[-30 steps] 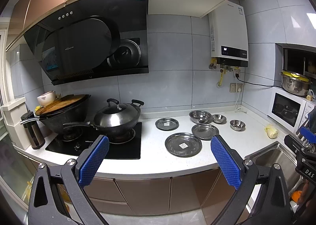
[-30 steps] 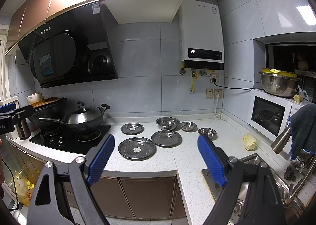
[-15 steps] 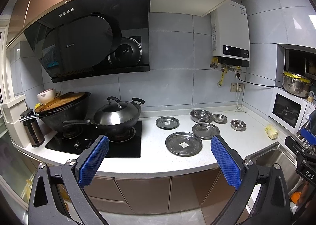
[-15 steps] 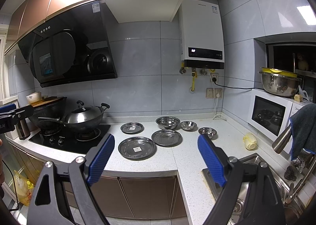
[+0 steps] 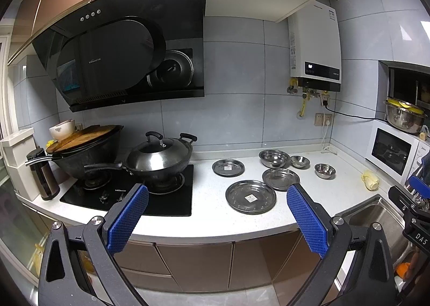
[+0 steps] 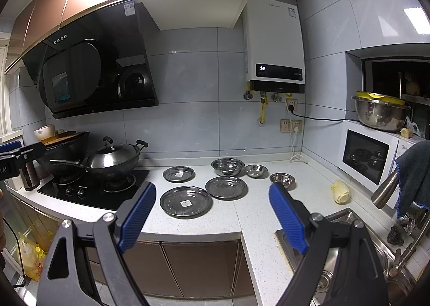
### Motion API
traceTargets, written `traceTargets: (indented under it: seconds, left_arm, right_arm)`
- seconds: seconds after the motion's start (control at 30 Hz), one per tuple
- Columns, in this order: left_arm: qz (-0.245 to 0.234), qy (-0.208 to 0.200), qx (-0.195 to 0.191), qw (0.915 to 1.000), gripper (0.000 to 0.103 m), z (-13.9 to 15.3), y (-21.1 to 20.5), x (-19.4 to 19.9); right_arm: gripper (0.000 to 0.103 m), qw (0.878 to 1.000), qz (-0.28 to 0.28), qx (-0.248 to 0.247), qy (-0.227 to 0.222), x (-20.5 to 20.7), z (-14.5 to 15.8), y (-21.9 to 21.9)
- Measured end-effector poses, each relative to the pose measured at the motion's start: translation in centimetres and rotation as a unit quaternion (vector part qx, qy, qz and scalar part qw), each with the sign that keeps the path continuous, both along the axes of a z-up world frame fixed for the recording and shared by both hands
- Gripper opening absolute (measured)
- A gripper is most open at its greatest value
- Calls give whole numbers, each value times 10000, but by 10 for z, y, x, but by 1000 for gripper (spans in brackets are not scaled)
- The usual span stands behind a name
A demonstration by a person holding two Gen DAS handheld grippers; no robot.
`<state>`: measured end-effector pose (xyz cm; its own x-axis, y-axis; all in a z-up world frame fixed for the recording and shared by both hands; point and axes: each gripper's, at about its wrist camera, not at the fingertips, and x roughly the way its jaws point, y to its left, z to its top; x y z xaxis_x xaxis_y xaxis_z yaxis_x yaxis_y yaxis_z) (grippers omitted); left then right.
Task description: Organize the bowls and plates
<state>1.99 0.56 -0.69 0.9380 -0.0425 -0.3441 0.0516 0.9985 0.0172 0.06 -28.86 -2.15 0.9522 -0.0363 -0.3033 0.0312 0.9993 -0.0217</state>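
I hold left gripper (image 5: pixel 217 216) and right gripper (image 6: pixel 212 213) wide open, empty, short of the counter (image 5: pixel 209 214). Plates (image 5: pixel 251 196) and bowls (image 5: pixel 274 157) lie scattered there; thin steel rims may slip from the pads.

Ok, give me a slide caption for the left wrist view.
Open left gripper faces three steel plates and three bowls on the counter.
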Motion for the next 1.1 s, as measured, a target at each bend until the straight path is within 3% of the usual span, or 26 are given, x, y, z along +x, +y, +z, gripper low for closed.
traceTargets:
  seconds: [1.1]
  left_arm:
    - [18,79,-46,10000,101,0,4,12]
  right_arm:
    - [86,10000,-4,5,25,11,-5,3]
